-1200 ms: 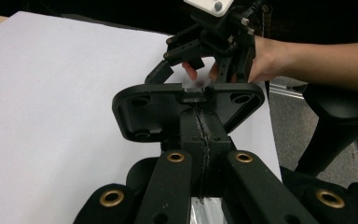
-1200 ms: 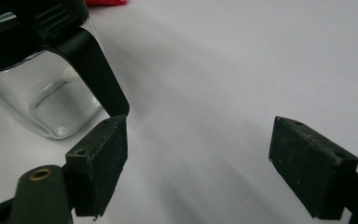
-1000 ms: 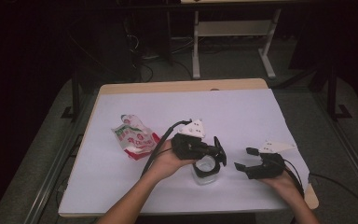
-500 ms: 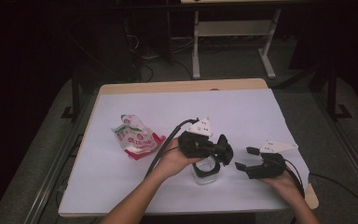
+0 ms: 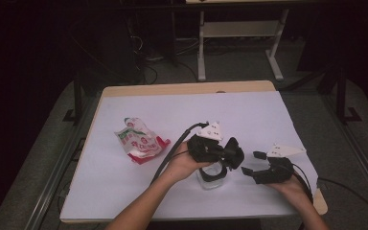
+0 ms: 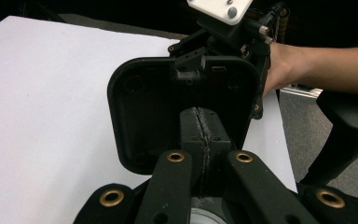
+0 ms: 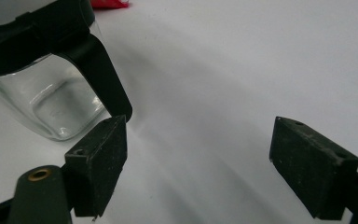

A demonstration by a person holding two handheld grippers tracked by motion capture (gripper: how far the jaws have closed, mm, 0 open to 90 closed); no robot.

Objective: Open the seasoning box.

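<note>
A clear glass jar (image 5: 210,179) with a black rim stands near the table's front edge; its glass wall (image 7: 51,107) is close to my right gripper's left pad. The jar's black square hinged lid (image 5: 234,154) stands flipped up, and its inner face (image 6: 140,116) is toward the left gripper view. My left gripper (image 5: 227,153) is shut, its pads pressed together (image 6: 200,116) against the inside of that lid. My right gripper (image 5: 253,163) rests just right of the jar, open (image 7: 205,163), with only white table between its pads.
A crumpled red, white and green snack packet (image 5: 139,141) lies left of the jar. The white sheet (image 5: 268,115) covers the wooden table; its far half is bare. The other hand and gripper (image 6: 223,28) sit close behind the lid.
My left gripper has shifted a little to the right above the jar, with the lid moving along with it. The right gripper has stayed still.
</note>
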